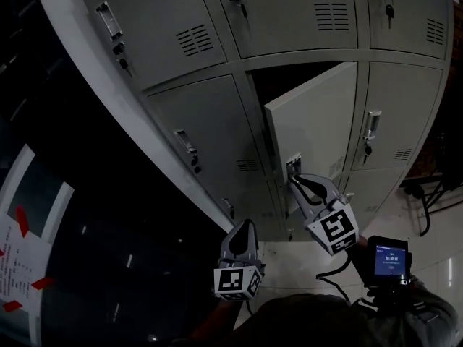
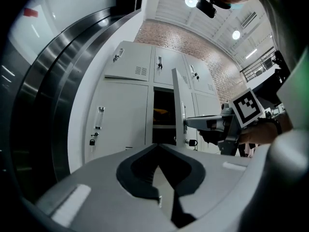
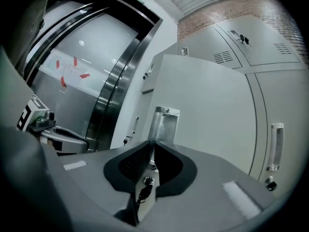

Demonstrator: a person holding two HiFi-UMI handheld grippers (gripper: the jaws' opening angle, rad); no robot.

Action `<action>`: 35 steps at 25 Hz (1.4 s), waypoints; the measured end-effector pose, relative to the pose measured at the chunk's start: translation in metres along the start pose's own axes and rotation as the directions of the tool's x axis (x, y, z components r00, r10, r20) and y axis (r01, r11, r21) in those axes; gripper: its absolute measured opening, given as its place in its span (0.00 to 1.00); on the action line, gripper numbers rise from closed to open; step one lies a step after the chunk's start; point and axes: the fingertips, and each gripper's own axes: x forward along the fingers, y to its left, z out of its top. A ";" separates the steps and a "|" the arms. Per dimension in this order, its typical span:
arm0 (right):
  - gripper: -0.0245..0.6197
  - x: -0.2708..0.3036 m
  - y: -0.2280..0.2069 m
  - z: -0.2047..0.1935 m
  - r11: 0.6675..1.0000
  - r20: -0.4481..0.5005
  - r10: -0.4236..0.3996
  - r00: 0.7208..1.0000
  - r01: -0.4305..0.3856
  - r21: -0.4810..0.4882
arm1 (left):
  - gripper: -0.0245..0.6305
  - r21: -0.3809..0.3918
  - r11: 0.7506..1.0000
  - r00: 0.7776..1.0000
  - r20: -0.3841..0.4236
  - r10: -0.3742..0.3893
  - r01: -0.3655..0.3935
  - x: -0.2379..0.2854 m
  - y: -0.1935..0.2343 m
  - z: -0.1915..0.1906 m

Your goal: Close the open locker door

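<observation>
The open locker door point(image 1: 312, 118) swings out from the middle column of grey lockers, and its dark compartment point(image 1: 289, 82) shows behind it. My right gripper point(image 1: 294, 179) reaches level to the door's free edge. There its jaws are pinched on the door's handle point(image 3: 165, 123), with a key point(image 3: 144, 183) hanging just below. In the left gripper view the door point(image 2: 177, 105) stands edge-on with my right gripper point(image 2: 187, 123) at it. My left gripper point(image 1: 244, 228) hangs lower left of the door, short of the lockers. Its jaws point(image 2: 157, 147) are shut and hold nothing.
Closed lockers point(image 1: 210, 132) with handles and keys surround the open one. A curved steel frame point(image 2: 58, 81) and a glass wall with red markings point(image 1: 22, 226) lie to the left. A black cable point(image 1: 425, 208) trails on the pale floor at right, near a small screen point(image 1: 387, 257).
</observation>
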 end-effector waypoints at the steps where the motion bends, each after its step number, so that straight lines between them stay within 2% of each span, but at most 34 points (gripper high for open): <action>1: 0.10 0.005 0.000 -0.001 1.000 -0.006 -0.007 1.000 0.007 -0.005 | 0.04 -0.001 1.000 1.000 -0.001 -0.004 0.004 0.001 0.005 0.000; 10: 0.15 0.043 -0.009 -0.010 0.999 -0.030 -0.049 0.998 0.049 -0.005 | 0.04 -0.013 1.000 1.000 -0.018 -0.016 0.015 0.009 0.040 -0.006; 14: 0.15 0.060 -0.010 -0.014 1.000 -0.037 -0.021 0.999 0.022 0.018 | 0.04 -0.019 1.000 1.000 -0.019 -0.005 0.005 0.017 0.052 -0.012; 26: 0.13 0.103 -0.031 -0.022 1.000 -0.041 -0.019 0.999 0.020 0.020 | 0.04 -0.015 0.999 1.000 0.003 0.028 -0.028 0.059 0.076 -0.010; 35: 0.14 0.127 -0.048 -0.029 0.997 -0.045 -0.075 0.996 0.074 -0.021 | 0.04 -0.013 0.999 0.999 -0.001 0.053 -0.053 0.068 0.088 -0.005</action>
